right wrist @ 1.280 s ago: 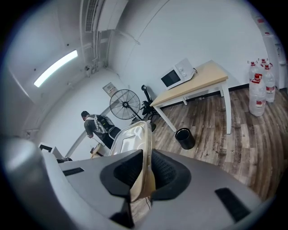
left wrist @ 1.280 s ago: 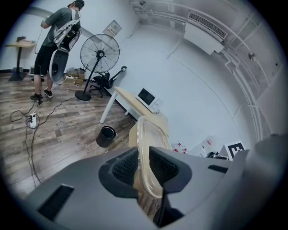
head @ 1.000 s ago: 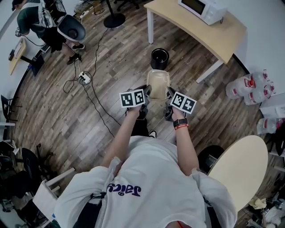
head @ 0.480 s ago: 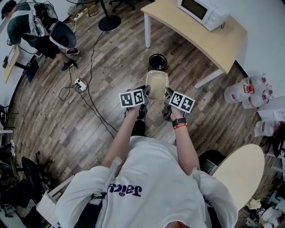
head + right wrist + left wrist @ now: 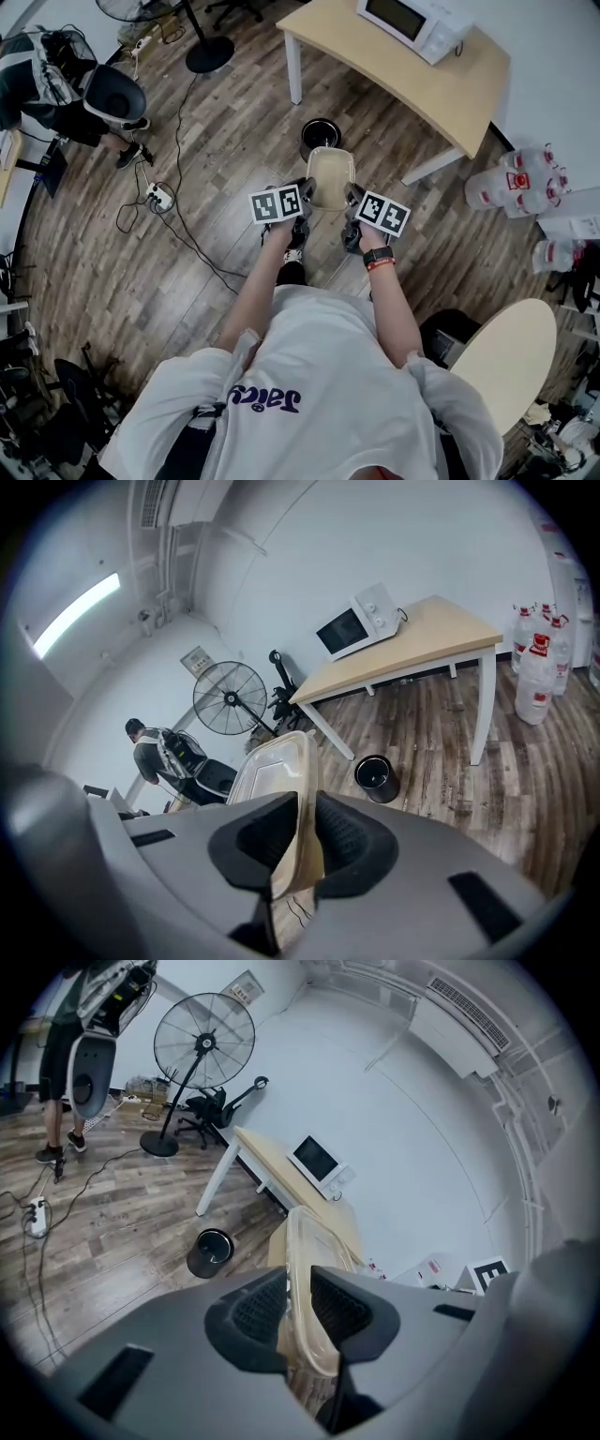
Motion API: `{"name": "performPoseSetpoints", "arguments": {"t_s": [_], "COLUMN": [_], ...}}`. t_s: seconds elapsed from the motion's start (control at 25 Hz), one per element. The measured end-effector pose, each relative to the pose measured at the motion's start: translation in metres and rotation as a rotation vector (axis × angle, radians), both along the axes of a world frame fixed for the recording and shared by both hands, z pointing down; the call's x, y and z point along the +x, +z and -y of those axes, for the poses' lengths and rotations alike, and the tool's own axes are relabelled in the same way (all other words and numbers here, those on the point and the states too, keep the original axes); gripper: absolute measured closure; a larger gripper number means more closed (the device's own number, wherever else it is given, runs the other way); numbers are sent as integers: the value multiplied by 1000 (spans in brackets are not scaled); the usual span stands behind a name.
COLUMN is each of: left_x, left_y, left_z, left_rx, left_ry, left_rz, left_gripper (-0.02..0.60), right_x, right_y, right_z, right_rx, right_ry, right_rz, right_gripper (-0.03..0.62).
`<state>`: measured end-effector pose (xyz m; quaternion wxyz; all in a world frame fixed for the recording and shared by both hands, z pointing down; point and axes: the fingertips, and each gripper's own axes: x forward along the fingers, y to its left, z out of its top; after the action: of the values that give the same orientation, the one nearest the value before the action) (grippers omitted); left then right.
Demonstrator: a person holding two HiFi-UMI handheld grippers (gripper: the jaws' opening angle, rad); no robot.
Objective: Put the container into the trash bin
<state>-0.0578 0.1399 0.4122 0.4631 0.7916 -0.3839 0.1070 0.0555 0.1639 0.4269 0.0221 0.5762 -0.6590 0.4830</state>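
Above the wooden floor (image 5: 216, 206), out in front of the person's chest: a shallow, translucent beige container (image 5: 330, 176), carried in mid-air, with the black trash bin (image 5: 320, 134) on the floor just ahead and below. Pinched from both sides: left gripper (image 5: 306, 193) clamped on the left long rim, right gripper (image 5: 354, 197) clamped on the right long rim, each pair of jaws nearly together with only the thin rim between the pads. Probably light and thin-walled, so likely to flex or buckle if squeezed across the body; looks slick too, judging by the smooth plastic. Best taken as now, at the stiffer rim on opposite sides. Lies roughly level, broad face upward, long axis running away from the person toward the bin, far short end leading. Not yet over the bin's mouth, by the look of both gripper views.
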Motion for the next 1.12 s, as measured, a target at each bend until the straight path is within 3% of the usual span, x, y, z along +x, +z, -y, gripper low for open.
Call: {"name": "performPoseSetpoints", "arguments": {"t_s": [0.32, 0.72, 1.12], "left_x": [6, -24, -31], "left_y": [9, 25, 48], "left_z": [44, 102, 138], "left_rx": [-22, -41, -73], "left_ry": [34, 59, 68], "left_rz": [-4, -8, 9], "left_gripper": [491, 491, 491], "right_x": [5, -25, -32], "right_y": [8, 20, 45], "right_z": [41, 97, 131], "right_rx": [-25, -52, -104], "right_ry": [36, 54, 80], "right_rz": [-11, -48, -69], "right_gripper": [537, 537, 537]}}
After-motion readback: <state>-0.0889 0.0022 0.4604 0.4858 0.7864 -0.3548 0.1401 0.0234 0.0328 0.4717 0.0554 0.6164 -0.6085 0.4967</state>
